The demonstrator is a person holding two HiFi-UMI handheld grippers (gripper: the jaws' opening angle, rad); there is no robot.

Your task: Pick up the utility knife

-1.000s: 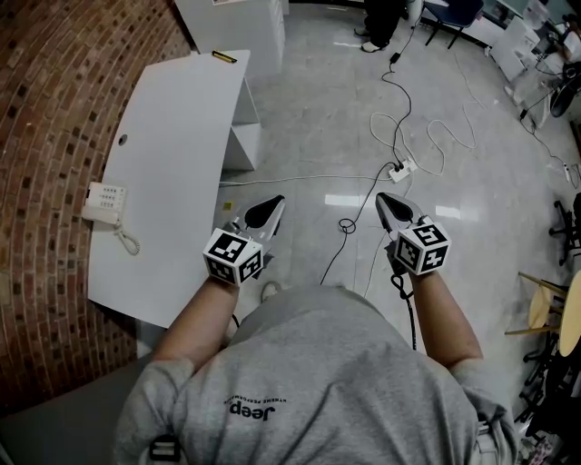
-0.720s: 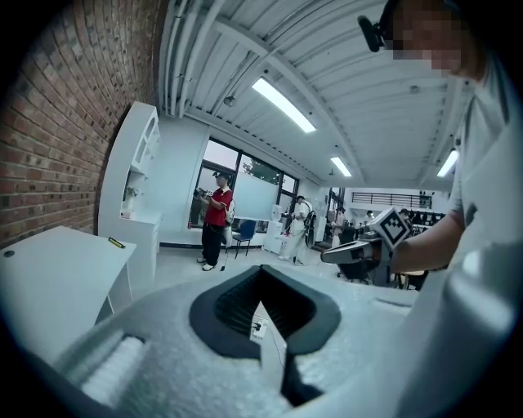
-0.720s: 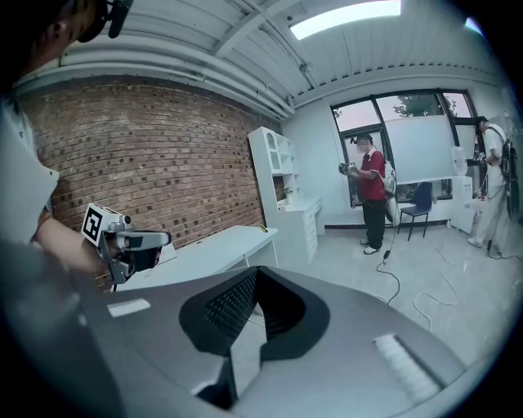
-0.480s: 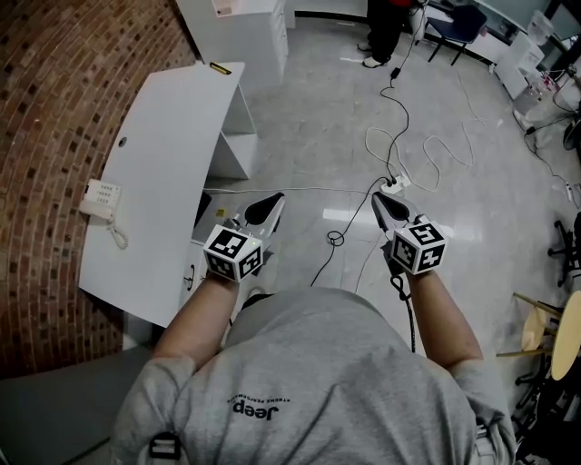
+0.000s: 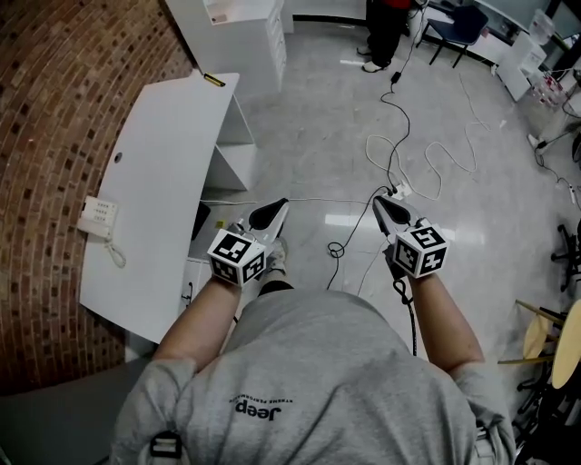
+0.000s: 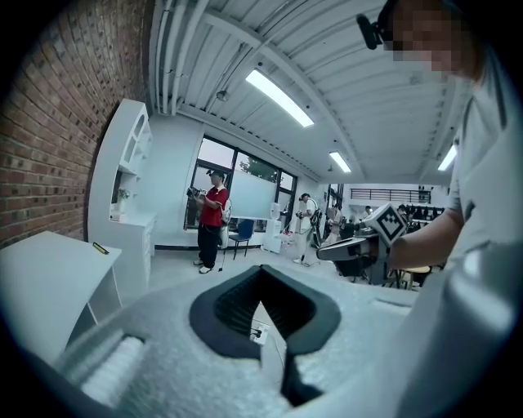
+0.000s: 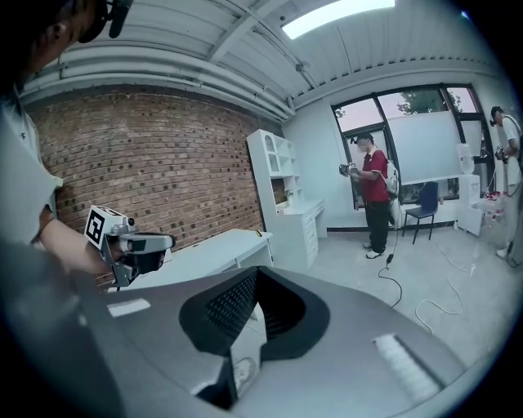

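The utility knife [image 5: 213, 80], a small yellow and black bar, lies on the far corner of the white desk [image 5: 154, 182]. It shows as a tiny strip [image 6: 100, 247] in the left gripper view and is barely visible in the right gripper view. My left gripper [image 5: 275, 208] hangs over the floor beside the desk's right edge, shut, with nothing in it. My right gripper [image 5: 379, 202] is level with it further right, also shut with nothing held. Both are far short of the knife. Each gripper's own view shows its jaws closed, left gripper [image 6: 261, 269] and right gripper [image 7: 256, 273].
A white telephone [image 5: 98, 219] sits on the desk near the brick wall [image 5: 54, 109]. A white cabinet [image 5: 241, 27] stands beyond the desk. Cables and a power strip [image 5: 399, 191] lie on the floor ahead. A person in a red top [image 6: 214, 220] stands far off.
The desk, knife and floor cables have slid down the head view, nearer to me. Both grippers travelled forward together, still shut.
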